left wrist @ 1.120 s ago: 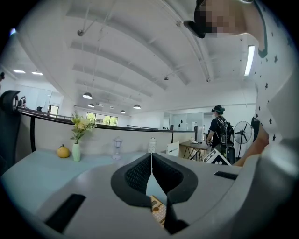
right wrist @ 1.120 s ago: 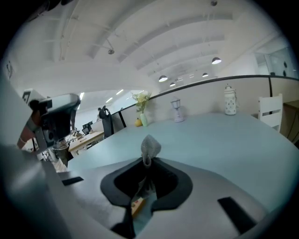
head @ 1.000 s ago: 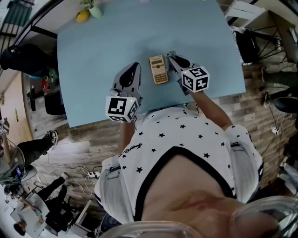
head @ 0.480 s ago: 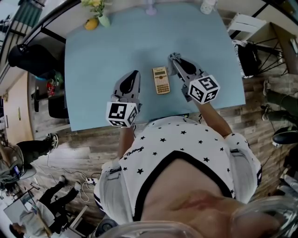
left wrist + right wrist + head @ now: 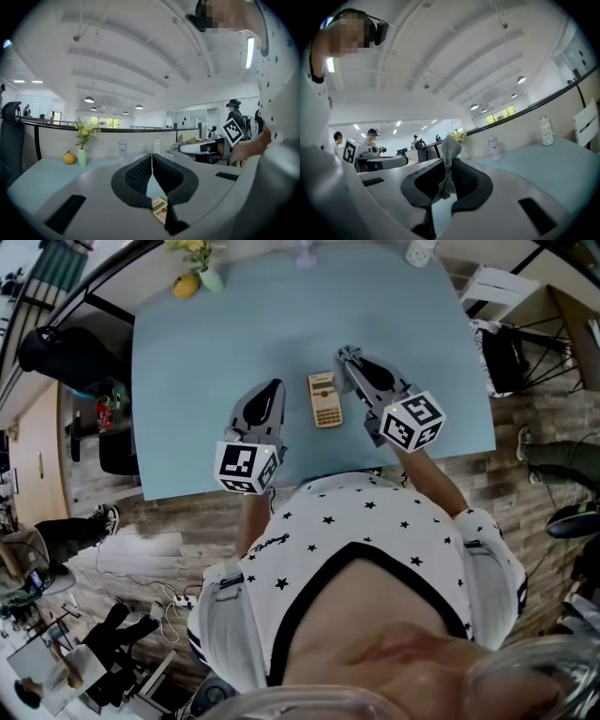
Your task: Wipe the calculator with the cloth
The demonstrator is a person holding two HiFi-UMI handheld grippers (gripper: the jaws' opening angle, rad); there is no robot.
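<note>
A beige calculator (image 5: 325,400) lies flat on the light blue table (image 5: 187,381), between my two grippers. My left gripper (image 5: 274,387) is to its left, shut with nothing between the jaws. The left gripper view shows the calculator (image 5: 160,209) low down, just right of the closed jaws (image 5: 152,154). My right gripper (image 5: 346,355) lies along the calculator's right side, its tips past the far end. It is shut on a small grey cloth (image 5: 449,159), which sticks up out of the jaws.
Along the table's far edge stand a vase of flowers (image 5: 202,268), a yellow fruit (image 5: 185,285), a small lamp (image 5: 307,254) and a white jar (image 5: 421,251). The table's near edge runs just behind both grippers. A white chair (image 5: 492,263) stands past the right end.
The head view has shifted a little. My right gripper has edged farther forward along the calculator's right side with the cloth still in it. The left gripper has hardly moved.
</note>
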